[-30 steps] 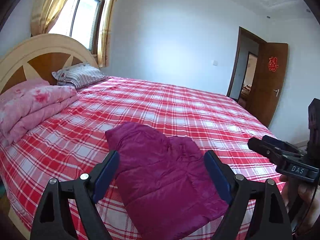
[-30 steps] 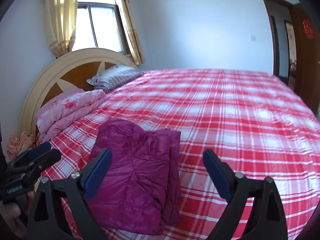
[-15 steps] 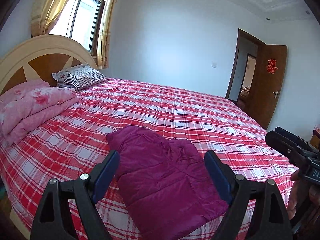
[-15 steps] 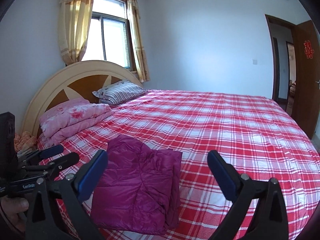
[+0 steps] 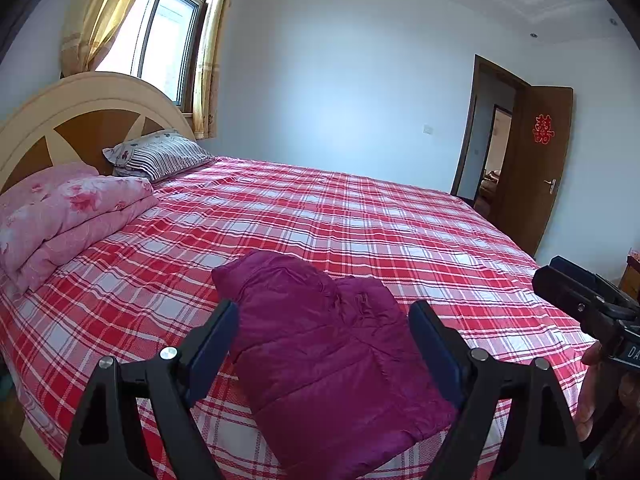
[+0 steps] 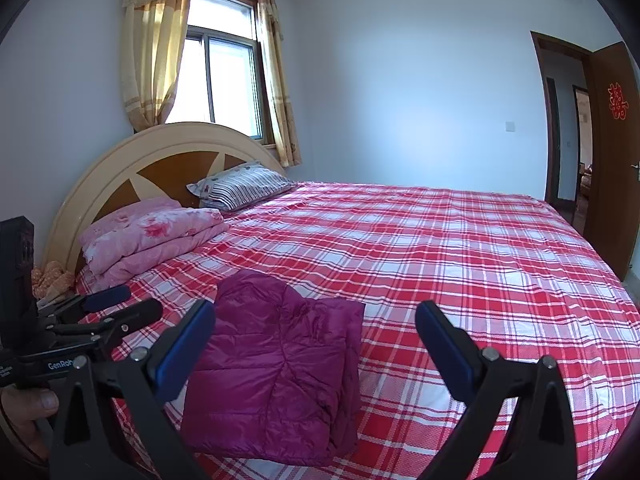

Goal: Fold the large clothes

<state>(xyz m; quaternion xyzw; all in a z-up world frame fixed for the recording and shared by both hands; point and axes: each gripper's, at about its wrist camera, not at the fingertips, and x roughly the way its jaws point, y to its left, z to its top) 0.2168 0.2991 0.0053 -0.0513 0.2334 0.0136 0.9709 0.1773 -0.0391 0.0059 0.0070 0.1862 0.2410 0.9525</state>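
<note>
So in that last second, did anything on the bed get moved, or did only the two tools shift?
Only the tools moved. Both grippers, the left gripper and the right gripper, lifted and tipped upward, so more wall and ceiling shows and the bed sits lower in each view. Neither grasped or released anything; the jaws of both remain wide open. The folded magenta puffer jacket lies unchanged on the red plaid sheet.

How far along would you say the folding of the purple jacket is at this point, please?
Folding looks done: the purple jacket lies in a compact folded bundle on the plaid bed. Nothing is in hand; the left gripper and right gripper are open and above it. I see no other unfolded garment.
</note>
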